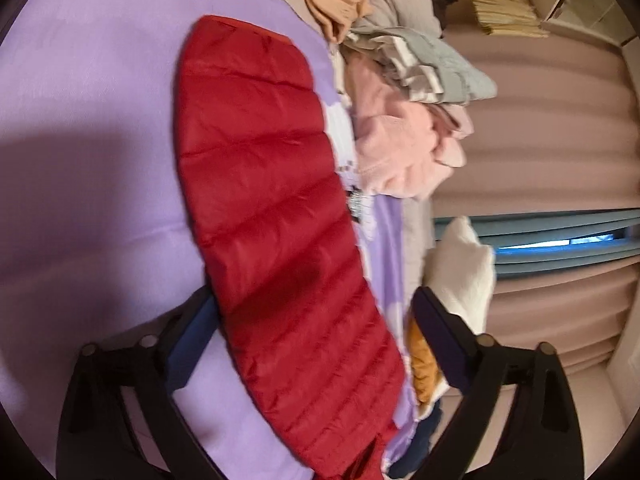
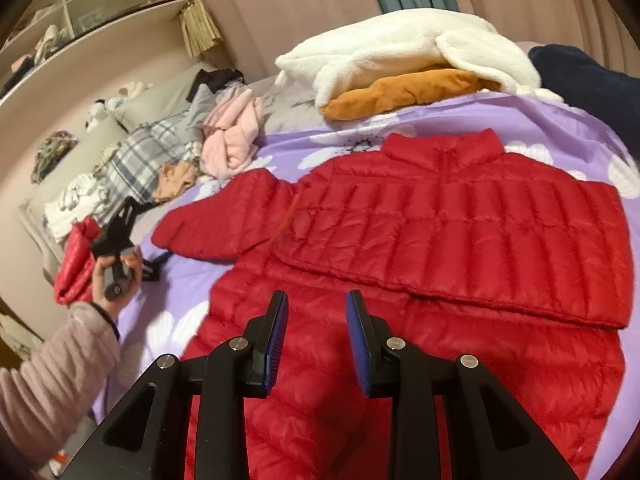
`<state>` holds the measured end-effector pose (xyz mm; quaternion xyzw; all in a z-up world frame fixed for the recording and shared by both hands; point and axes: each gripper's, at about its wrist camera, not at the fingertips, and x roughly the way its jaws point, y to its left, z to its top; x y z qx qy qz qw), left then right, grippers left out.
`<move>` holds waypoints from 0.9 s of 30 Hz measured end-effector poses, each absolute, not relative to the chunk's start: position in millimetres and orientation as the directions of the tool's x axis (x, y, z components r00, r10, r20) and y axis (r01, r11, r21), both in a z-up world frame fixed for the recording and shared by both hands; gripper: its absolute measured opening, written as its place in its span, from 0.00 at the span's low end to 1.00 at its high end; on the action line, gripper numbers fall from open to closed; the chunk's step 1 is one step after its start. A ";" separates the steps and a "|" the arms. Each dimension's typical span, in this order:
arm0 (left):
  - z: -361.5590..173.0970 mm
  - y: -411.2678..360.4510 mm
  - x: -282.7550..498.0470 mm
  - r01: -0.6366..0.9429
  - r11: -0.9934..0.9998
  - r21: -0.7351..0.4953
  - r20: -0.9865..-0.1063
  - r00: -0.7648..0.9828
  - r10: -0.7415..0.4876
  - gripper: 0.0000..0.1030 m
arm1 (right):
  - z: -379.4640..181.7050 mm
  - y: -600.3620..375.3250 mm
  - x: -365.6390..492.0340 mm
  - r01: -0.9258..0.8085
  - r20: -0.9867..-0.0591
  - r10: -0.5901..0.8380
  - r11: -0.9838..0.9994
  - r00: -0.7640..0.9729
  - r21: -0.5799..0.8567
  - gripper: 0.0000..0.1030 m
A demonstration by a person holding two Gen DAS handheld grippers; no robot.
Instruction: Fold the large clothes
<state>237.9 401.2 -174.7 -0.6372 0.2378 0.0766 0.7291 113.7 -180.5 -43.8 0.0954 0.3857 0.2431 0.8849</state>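
Left gripper (image 1: pixel 312 316) stands spread around the red quilted puffer jacket's (image 2: pixel 460 232) sleeve, while right gripper (image 2: pixel 316 312) hovers narrowly parted, empty, above the jacket on the lilac flowered bed cover (image 2: pixel 560 120).

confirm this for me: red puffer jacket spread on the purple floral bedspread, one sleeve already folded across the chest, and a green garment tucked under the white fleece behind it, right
Not quite: the garment under the white fleece is orange-brown, not green, as the right wrist view shows. The rest holds: the red puffer jacket lies on the purple floral bedspread, one sleeve folded across the chest.
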 end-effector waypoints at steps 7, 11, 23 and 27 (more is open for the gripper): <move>-187.7 404.4 249.3 -0.538 0.223 -0.813 -0.577 0.795 -0.186 0.18 | -50.7 -193.6 98.7 -0.336 -0.658 0.468 0.883 0.589 0.327 0.32; -188.2 406.9 252.2 -0.570 0.271 -0.775 -0.622 0.763 -0.173 0.11 | -53.5 -206.6 93.3 -0.289 -0.669 0.444 0.896 0.596 0.337 0.32; -77.4 351.3 243.5 -0.381 0.654 -0.653 -0.529 0.848 -0.034 0.03 | -60.4 -231.0 81.5 -0.189 -0.700 0.394 0.916 0.596 0.355 0.35; -20.7 285.5 245.7 -0.257 0.832 -0.492 -0.485 0.874 -0.017 0.03 | -57.6 -231.2 78.2 -0.187 -0.686 0.409 0.907 0.602 0.376 0.36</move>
